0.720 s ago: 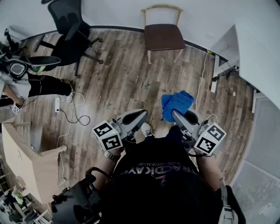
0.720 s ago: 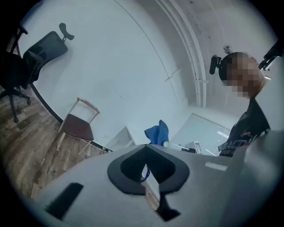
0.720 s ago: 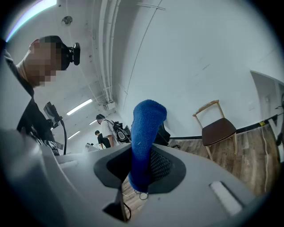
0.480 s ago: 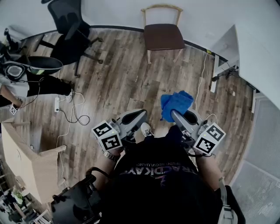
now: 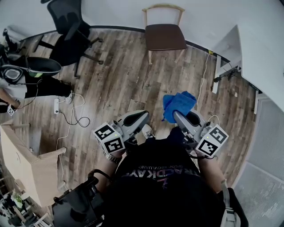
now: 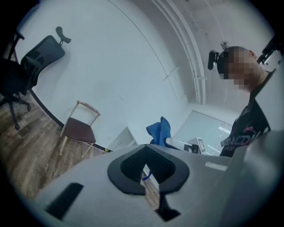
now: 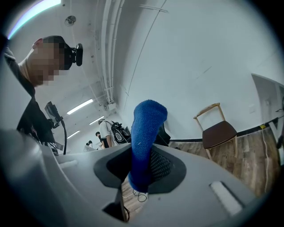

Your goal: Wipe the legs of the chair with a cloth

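Little has shifted; both grippers hover as before. The right gripper [image 5: 176,115] pinches the blue cloth [image 5: 179,103]; the left gripper [image 5: 144,116], just beside it, is nearly closed on nothing. The chair [image 5: 165,36] stands well ahead, slightly nearer the right gripper, with its legs upright on the plank floor [image 5: 120,80] by the wall.

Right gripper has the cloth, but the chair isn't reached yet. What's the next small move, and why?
Probably carry the right gripper, shut on the blue cloth, forward toward the wooden chair: it stands apart by the far wall, legs untouched.
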`<act>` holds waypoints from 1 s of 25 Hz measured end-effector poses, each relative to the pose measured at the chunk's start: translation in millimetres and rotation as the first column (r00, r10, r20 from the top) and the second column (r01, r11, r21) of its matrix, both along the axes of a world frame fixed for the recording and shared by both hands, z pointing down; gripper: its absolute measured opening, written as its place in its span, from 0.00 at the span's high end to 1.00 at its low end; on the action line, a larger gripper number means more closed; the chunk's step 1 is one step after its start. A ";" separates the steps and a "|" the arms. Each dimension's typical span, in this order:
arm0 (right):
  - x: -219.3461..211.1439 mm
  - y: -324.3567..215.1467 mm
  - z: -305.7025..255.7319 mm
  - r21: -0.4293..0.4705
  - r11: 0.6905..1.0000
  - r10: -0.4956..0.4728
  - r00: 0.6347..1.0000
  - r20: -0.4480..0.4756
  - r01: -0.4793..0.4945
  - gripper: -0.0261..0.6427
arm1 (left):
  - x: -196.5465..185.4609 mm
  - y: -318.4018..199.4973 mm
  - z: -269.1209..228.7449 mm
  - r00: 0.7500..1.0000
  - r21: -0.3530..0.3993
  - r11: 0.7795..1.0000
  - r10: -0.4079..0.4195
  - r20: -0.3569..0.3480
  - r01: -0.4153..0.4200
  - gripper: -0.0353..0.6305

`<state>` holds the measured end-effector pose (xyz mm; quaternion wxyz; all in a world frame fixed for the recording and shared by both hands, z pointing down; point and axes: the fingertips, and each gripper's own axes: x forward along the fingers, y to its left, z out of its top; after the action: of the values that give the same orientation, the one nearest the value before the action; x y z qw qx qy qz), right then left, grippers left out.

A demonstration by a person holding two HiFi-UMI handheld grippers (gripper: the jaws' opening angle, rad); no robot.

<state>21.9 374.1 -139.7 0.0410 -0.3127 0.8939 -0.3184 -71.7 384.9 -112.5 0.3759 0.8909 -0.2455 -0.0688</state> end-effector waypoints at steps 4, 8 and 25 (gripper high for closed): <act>-1.5 -3.1 -1.2 0.009 1.000 0.004 1.000 -0.021 -0.004 0.82 | 1.7 1.7 1.3 0.993 0.092 0.995 0.025 0.119 -0.036 0.95; -1.1 -9.9 -4.8 0.024 1.000 0.018 1.000 -0.023 -0.018 0.82 | 0.0 2.0 5.0 0.995 0.073 0.997 0.034 0.093 -0.041 0.95; 31.2 -143.9 1.3 0.005 0.995 -0.101 0.995 -0.006 0.101 0.82 | 9.6 -92.2 13.6 0.976 0.033 0.986 -0.167 0.140 0.164 0.95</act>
<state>53.1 230.2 -138.4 0.0229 -0.2678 0.9096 -0.3168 -62.1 292.7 -98.9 0.3410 0.8738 -0.3445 -0.0389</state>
